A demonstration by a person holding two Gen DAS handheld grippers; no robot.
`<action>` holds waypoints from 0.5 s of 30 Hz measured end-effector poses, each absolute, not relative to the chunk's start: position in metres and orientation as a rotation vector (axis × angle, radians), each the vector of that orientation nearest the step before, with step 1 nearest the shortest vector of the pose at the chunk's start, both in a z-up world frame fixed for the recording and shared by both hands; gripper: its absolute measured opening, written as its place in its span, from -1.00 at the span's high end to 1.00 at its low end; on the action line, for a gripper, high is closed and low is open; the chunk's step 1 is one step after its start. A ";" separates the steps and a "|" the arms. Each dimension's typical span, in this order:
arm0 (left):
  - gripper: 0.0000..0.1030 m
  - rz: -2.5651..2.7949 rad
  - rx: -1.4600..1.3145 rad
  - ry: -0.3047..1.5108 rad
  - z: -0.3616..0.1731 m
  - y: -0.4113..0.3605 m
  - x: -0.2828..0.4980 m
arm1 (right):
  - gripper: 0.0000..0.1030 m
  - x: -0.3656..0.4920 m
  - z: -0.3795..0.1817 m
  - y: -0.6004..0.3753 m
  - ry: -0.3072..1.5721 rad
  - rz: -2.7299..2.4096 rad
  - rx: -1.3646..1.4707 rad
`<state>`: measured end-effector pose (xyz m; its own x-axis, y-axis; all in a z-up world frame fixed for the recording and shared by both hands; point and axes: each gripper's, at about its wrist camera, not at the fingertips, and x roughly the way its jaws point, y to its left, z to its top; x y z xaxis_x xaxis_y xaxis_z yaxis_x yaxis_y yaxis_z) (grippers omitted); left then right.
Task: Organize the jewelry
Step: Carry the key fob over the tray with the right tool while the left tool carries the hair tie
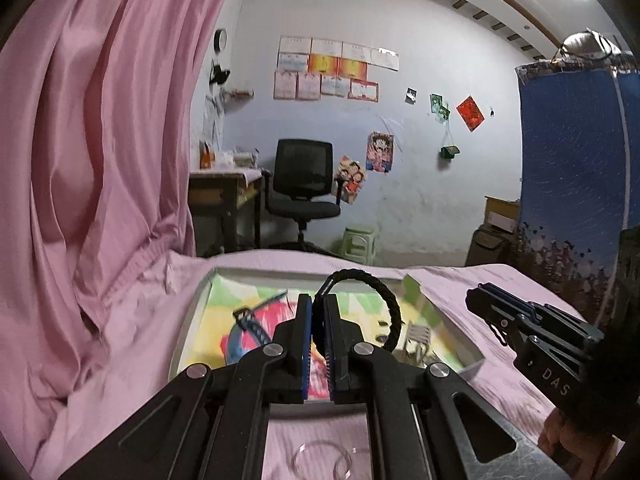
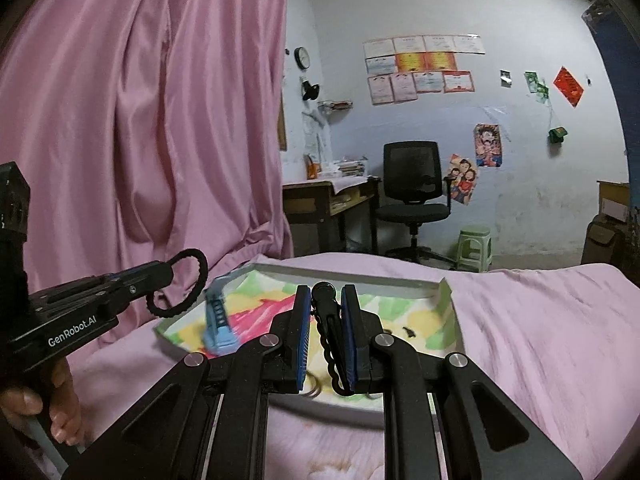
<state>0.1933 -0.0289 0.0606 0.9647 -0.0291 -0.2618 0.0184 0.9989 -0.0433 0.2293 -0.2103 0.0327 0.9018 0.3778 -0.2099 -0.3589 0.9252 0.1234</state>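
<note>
**Two grippers, each pinching dark jewelry above the tray**

While it hangs over the pink bedsheet (image 1: 132, 320), the left gripper (image 1: 319, 304) in the left wrist view has its blue-padded jaws drawn close together, clamped on a black braided cord bracelet (image 1: 390, 300). The ring of cord stands upright, arching up and to the right of the fingertips, raised above the shallow white tray with a bright multicoloured printed lining (image 1: 192, 312). A blue strap-like piece (image 1: 256, 320) lies on the left part of the lining, and a pale metallic clip-like piece (image 1: 416, 340) lies toward the right; both are blurred. A clear ring-shaped item (image 1: 322, 460) lies on the sheet near the camera, seen between the gripper's arms. At right, the right gripper (image 1: 478, 296) reaches in over the tray's right edge; from here I cannot tell how its jaws stand.

In the right wrist view, the right gripper (image 2: 325, 300) has its jaws closed on a black wavy hair-clip-like piece (image 2: 328, 332), which runs lengthwise between the pads with its round end at the far tip. The tray (image 2: 360, 276) lies beneath. At left, the left gripper (image 2: 170, 270) holds the bracelet (image 2: 188, 284) up over the tray's left corner, beside the blue strap (image 2: 218, 328). A hand (image 2: 48, 404) grips its handle at lower left. A pink curtain (image 2: 140, 120) hangs behind.
</note>
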 end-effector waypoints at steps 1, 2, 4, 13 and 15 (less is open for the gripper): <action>0.88 -0.017 -0.032 0.259 0.061 -0.031 0.196 | 0.73 0.234 0.032 -0.211 0.227 0.374 0.087; 0.88 -0.011 -0.022 0.253 0.060 -0.034 0.200 | 0.73 0.237 0.031 -0.212 0.222 0.369 0.093; 0.88 -0.002 -0.016 0.252 0.060 -0.038 0.208 | 0.73 0.243 0.029 -0.215 0.216 0.366 0.107; 0.88 0.010 -0.052 0.332 0.046 -0.040 0.247 | 0.73 0.276 0.010 -0.218 0.272 0.331 0.122; 0.88 -0.014 -0.069 0.391 0.040 -0.039 0.260 | 0.73 0.287 0.000 -0.219 0.335 0.310 0.129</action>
